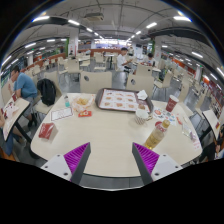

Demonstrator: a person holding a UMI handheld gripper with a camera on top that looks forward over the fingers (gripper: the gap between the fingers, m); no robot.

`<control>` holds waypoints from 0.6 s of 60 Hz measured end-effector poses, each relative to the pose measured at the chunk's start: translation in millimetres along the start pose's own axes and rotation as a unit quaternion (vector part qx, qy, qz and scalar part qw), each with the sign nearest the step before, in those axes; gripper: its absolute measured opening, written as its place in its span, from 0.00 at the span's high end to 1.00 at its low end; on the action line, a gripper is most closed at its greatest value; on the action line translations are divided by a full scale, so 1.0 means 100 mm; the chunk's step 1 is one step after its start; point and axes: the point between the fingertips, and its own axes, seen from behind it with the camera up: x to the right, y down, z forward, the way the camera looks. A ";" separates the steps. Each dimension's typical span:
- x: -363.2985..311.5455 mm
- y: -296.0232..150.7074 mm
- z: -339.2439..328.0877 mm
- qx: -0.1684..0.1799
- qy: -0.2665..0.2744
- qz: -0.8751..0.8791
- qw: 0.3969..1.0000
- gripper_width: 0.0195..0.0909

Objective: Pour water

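Note:
My gripper (112, 162) hangs above the near edge of a pale table (105, 135). Its purple-padded fingers (75, 157) are spread wide open, and only bare tabletop lies between them. A small clear bottle (68, 103) stands far ahead to the left, beside a bowl (82, 101). Just ahead of the right finger stands a tall cup-like container (156, 132), too small to make out in detail. Another cup (171, 104) stands further back on the right.
A tray (118, 99) with several small items lies at the table's far middle. A red packet (46, 130) and a paper sheet (62, 114) lie to the left. One person (22, 86) sits at a left-hand table. Further tables and chairs fill the hall behind.

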 end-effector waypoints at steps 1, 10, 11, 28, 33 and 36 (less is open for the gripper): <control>0.01 -0.02 0.11 0.000 0.000 0.001 1.000 0.08; 0.33 0.19 0.18 -0.003 -0.001 0.002 1.000 0.08; 0.38 0.22 0.20 -0.003 0.000 0.001 1.000 0.08; 1.27 0.67 0.58 0.009 0.005 0.015 1.000 0.08; 1.49 0.71 0.81 0.023 0.003 0.029 0.999 0.08; 1.59 0.66 0.97 0.036 0.003 0.032 0.999 0.09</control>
